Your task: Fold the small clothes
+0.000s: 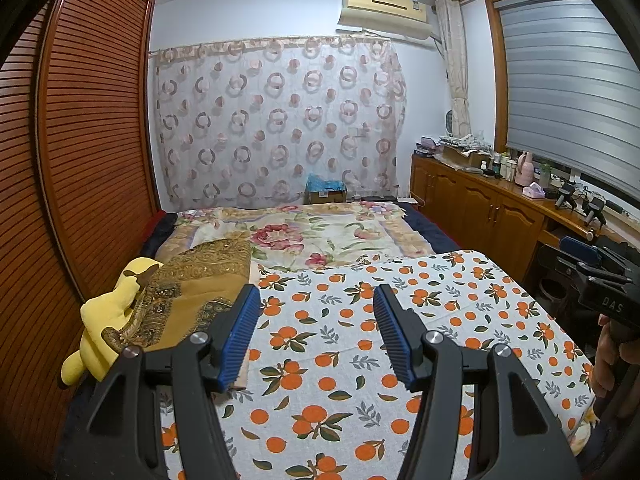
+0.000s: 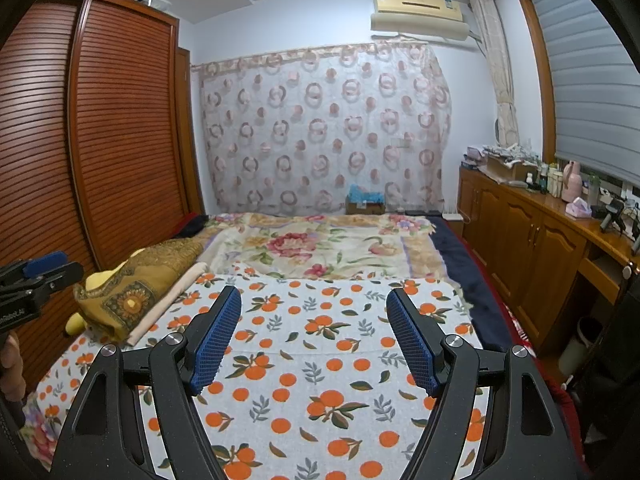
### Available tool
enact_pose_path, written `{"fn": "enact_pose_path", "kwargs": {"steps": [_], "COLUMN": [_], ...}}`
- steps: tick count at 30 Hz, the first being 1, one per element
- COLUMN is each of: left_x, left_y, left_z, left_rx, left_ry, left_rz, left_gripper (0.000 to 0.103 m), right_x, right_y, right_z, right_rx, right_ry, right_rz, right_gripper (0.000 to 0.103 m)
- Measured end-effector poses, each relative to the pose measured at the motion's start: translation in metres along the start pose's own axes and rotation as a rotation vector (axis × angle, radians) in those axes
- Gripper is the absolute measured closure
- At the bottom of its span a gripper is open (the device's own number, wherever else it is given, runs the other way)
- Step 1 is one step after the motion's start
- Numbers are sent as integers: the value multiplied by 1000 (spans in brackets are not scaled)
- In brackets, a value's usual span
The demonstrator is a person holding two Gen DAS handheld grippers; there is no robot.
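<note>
Ahead, left of both fingers [image 1: 240, 332], lies folded cloth [image 1: 188, 292].

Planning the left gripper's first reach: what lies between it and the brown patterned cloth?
Only orange-print sheet. In the left wrist view the open left gripper hangs over it, and the brown cloth lies just beyond its left finger.

You're facing a bedroom w/ pale walls. On your left, a slatted red-brown wardrobe [image 1: 92, 128]. Far wall: sheer curtain [image 1: 276, 120] w/ ring pattern, AC unit [image 1: 384, 10] mounted above it. On your right, window w/ grey blind [image 1: 560, 80] lowered, and under it low wooden cabinets [image 1: 480, 212], their top cluttered w/ bottles & boxes. Light's even, bluish.
</note>
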State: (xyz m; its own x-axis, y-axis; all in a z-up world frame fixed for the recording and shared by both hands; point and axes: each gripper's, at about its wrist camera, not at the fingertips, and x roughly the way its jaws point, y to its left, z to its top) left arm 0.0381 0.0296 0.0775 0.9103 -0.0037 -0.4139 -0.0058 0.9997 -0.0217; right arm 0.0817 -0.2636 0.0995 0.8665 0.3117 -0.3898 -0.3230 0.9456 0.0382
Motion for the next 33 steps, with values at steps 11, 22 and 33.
{"fn": "enact_pose_path", "kwargs": {"steps": [11,22,33], "left_x": [0,1,1], "left_y": [-1,-1,-1], "left_z": [-2,-3,-5], "left_rx": [0,2,3], "left_ry": [0,-1,-3], "left_rz": [-1,-2,-2], "left_gripper": [45,45,45], "right_x": [0,0,0], "right_y": [1,2,3], "right_z": [0,0,0], "right_rx": [-1,-1,-2], "right_ry": [0,0,-3], "right_rz": [1,1,1], "right_gripper": [26,26,26]}}
